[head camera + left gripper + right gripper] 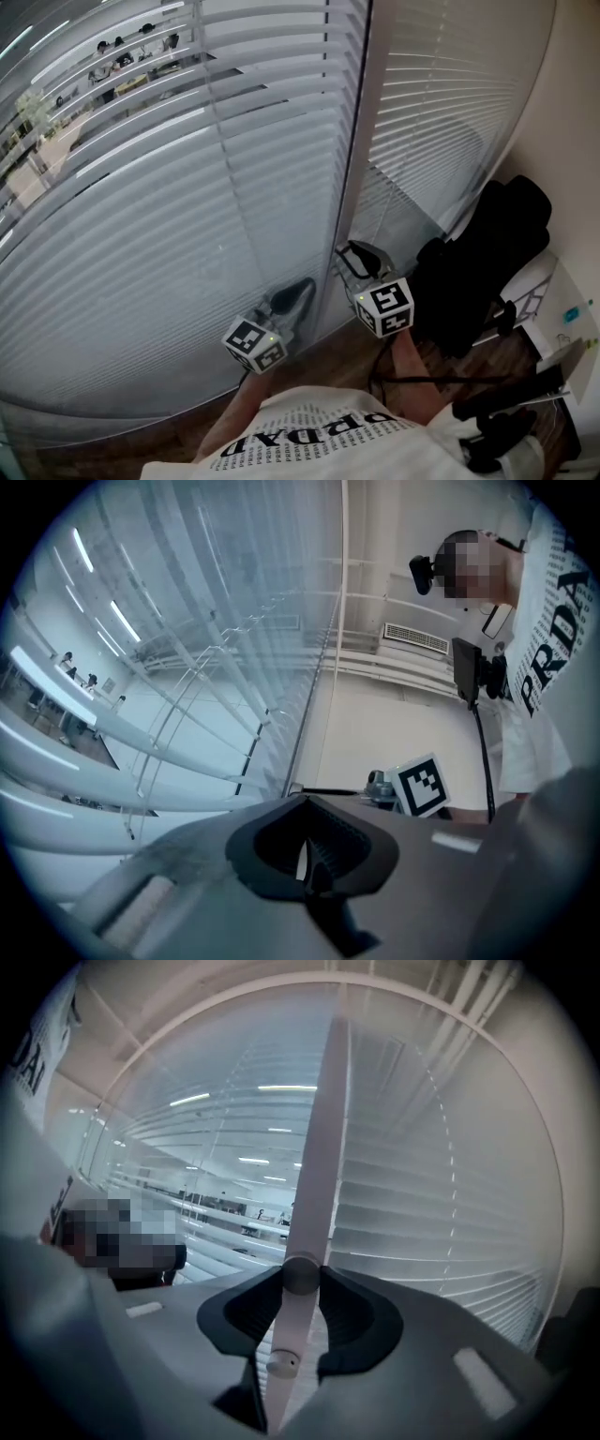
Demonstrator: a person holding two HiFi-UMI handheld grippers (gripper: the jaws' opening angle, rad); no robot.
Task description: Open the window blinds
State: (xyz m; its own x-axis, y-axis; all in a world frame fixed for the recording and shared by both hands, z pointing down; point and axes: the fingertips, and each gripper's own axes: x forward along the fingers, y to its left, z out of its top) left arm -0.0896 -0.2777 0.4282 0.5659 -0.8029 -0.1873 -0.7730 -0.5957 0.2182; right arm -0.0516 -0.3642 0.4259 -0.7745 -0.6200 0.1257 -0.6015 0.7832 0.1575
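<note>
The right gripper clamps the white tilt wand between its jaws, pads pressed on both sides. Left of the wand, the left gripper's jaws sit nearly together, empty. Behind the wand hang the lowered blinds.

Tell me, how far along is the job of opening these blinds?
Done: the upper slats already show see-through gaps. In hand: the right gripper is clamped on the tilt wand. Left: twisting it, probably, since the lower slats look closed.
</note>
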